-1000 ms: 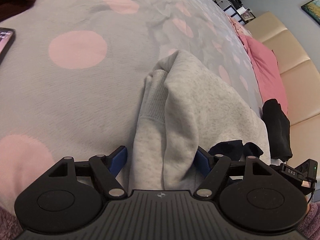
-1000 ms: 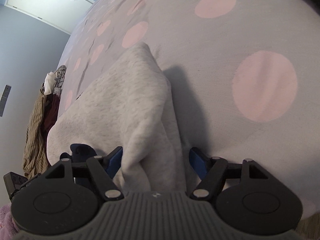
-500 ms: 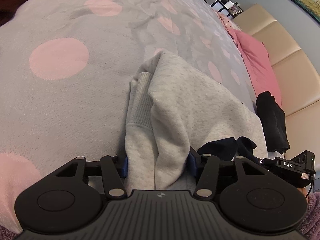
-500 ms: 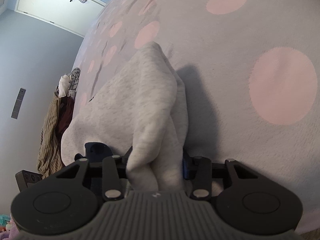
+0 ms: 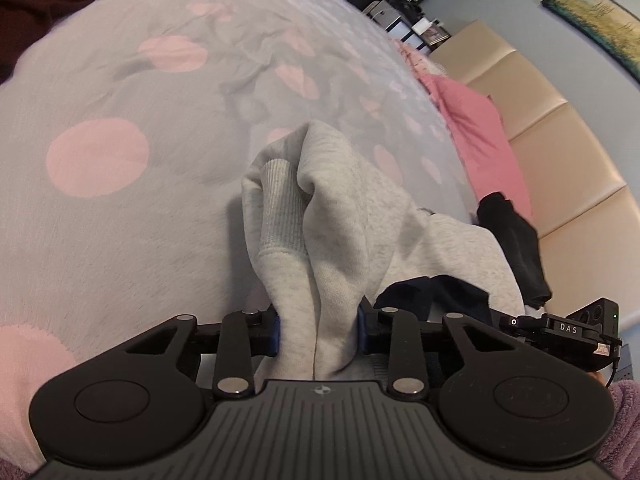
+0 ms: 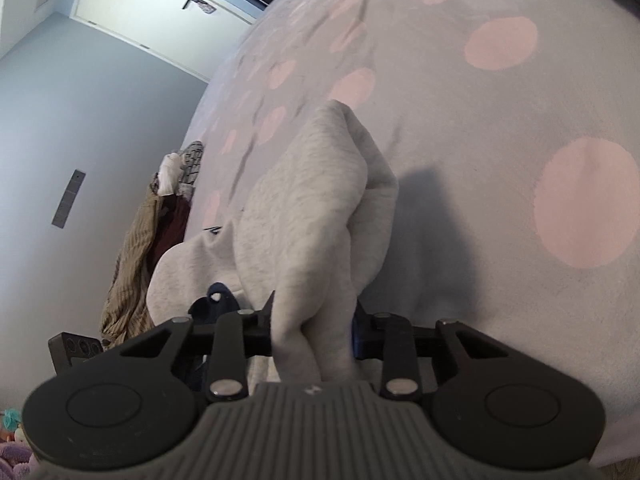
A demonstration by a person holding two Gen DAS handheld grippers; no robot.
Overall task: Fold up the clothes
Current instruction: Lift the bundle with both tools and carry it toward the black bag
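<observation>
A light grey sweatshirt (image 5: 344, 216) lies on a grey bedspread with pink dots (image 5: 120, 208). My left gripper (image 5: 318, 330) has its blue pads pressed on a bunched fold with a ribbed cuff (image 5: 280, 200); its jaws are still closing. In the right wrist view the same sweatshirt (image 6: 308, 208) rises from the bedspread (image 6: 500, 208), and my right gripper (image 6: 314, 334) pinches another bunched fold, its jaws closing too. Both folds are lifted a little off the bed. A dark navy piece (image 5: 432, 290) shows at the sweatshirt's near edge.
A black garment (image 5: 512, 240) and a pink pillow (image 5: 480, 136) lie along the beige padded headboard (image 5: 560, 128). In the right wrist view a heap of brown and dark red clothes (image 6: 136, 248) hangs at the bed's far side, below a door (image 6: 160, 12). The other gripper's black body (image 5: 572, 332) sits at right.
Both grippers' jaws have closed from wide apart onto bunched folds of the sweatshirt. Both have risen a little, pulling the cloth up into peaks.
</observation>
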